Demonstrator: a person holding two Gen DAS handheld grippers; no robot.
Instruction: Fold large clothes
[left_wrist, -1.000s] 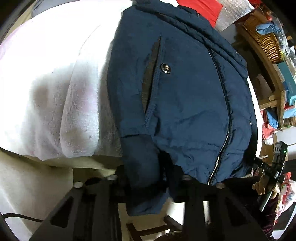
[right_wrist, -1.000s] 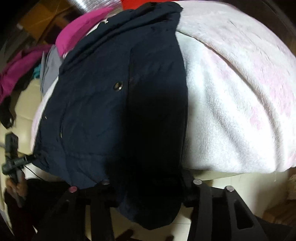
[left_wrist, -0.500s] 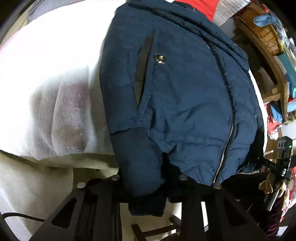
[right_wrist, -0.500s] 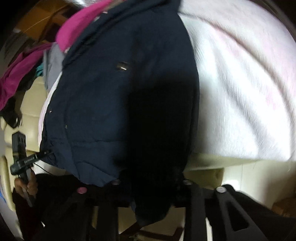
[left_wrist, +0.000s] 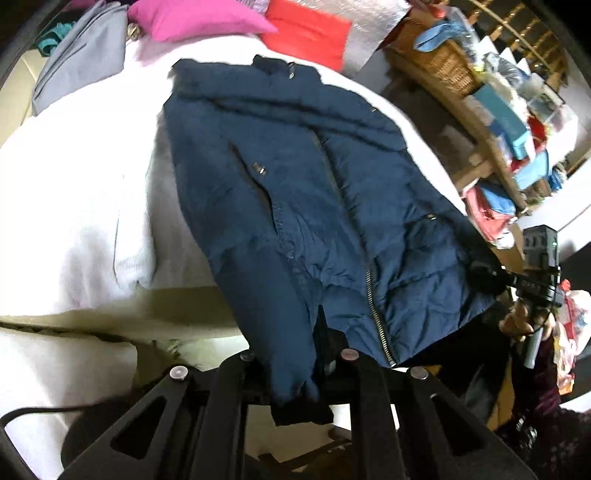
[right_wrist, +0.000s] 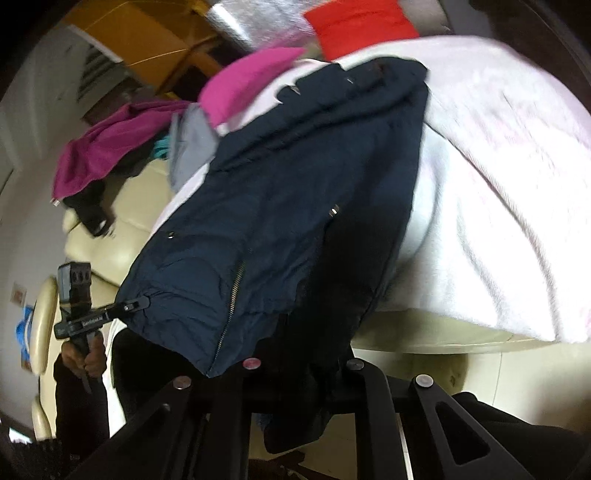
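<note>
Holding a navy jacket (left_wrist: 314, 206) by its bottom corners, I have one cuffed sleeve end pinched in each gripper. Through the left wrist camera, the white blanket (left_wrist: 81, 206) fills the left side of the frame, with a grey garment (left_wrist: 85, 55) and a pink cushion (left_wrist: 199, 18) at the upper left and a red cushion (left_wrist: 310, 33) at top centre. The jacket lies front up across the middle of the blanket, collar toward the top of the frame, zipper running down to the hem. At lower centre my left gripper (left_wrist: 295, 384) is closing its jaws on the sleeve cuff, which hangs between the fingers. At the right edge my right gripper (left_wrist: 517, 284) clamps the jacket's other lower corner, with cluttered wooden shelves (left_wrist: 491, 122) behind it at upper right. Through the right wrist camera, my left gripper (right_wrist: 129, 306) appears at the left edge biting the hem corner, held by my hand (right_wrist: 88, 358) over a cream sofa (right_wrist: 122, 251). Purple clothes (right_wrist: 110, 147) sit at upper left. At lower centre my right gripper (right_wrist: 299, 373) is clenched on the dark sleeve. The blanket (right_wrist: 498, 203) spreads to the right.
</note>
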